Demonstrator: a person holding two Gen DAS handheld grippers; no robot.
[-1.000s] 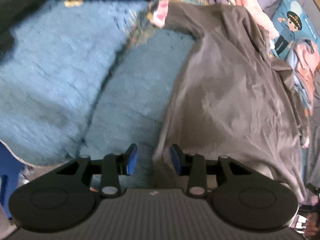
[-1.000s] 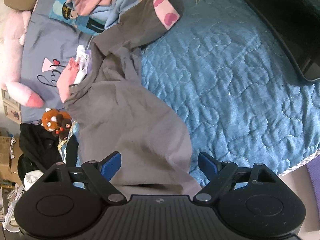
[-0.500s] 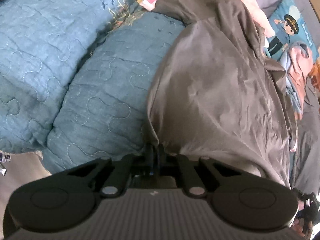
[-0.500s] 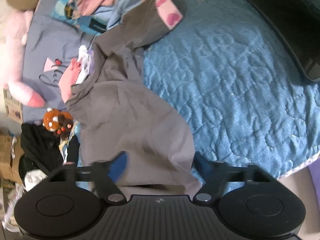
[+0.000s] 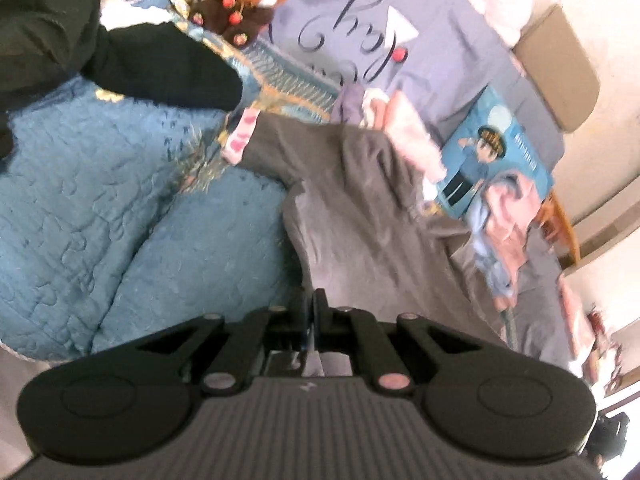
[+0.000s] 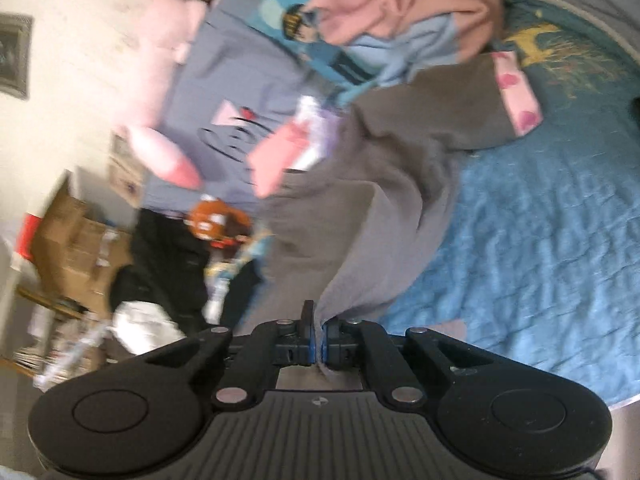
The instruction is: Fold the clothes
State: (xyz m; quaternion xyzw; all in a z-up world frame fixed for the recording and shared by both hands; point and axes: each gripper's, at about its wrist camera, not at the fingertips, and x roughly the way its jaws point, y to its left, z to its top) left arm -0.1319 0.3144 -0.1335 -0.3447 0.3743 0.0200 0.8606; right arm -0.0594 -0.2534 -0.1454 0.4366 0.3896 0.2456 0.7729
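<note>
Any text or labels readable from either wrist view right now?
Purple pillowcase: black cursive script, too looped and cropped to read.
Blue cartoon-officer cushion: a line of white characters along its edge, too small and blurred to read.
Nothing else carries readable text.

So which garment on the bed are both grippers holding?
The grey shirt with pink heart cuffs; both the left gripper and right gripper pinch its hem.

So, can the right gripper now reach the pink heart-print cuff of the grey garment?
Probably not yet. The right gripper is shut on the hem of the grey garment, so it is occupied. The pink heart-print cuff lies uncovered on the blue quilt, far ahead.
</note>
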